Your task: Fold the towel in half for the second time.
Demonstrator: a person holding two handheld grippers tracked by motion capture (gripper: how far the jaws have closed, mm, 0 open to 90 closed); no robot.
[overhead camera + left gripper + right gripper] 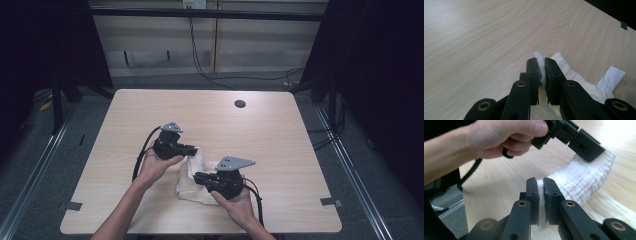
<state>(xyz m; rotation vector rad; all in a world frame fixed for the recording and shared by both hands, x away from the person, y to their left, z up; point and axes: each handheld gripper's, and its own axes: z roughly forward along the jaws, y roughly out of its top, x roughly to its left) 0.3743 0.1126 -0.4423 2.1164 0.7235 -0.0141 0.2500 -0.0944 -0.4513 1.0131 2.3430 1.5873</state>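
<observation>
Black jaws of the left gripper (542,75) stand almost together, and between them a fold of the white cloth (571,75) is pinched near its top edge. The right gripper (541,197) is in the same condition: its jaws are narrow and a thin edge of the cloth (584,180) is pressed between the pads. In the right gripper view the cloth makes a short arch from these jaws to the left gripper (586,146), which the left hand (499,137) carries.

From above, both grippers are low over the near half of the wooden table (280,125). The left gripper (190,149) holds the far left edge of the cloth (192,182), and the right gripper (200,177) holds it at the near side, so most of the cloth lies crumpled on the table between them. A small white label (610,78) shows at one end of the cloth (probably the care tag).

The step in hand looks like spreading or folding the cloth. To do it well, I think both grips must stay firm, because each one has little fabric. The hands should move apart evenly and slowly, until the arch becomes straight, and then lower the cloth flat. If one hand pulls faster, the edge may slip out.
</observation>
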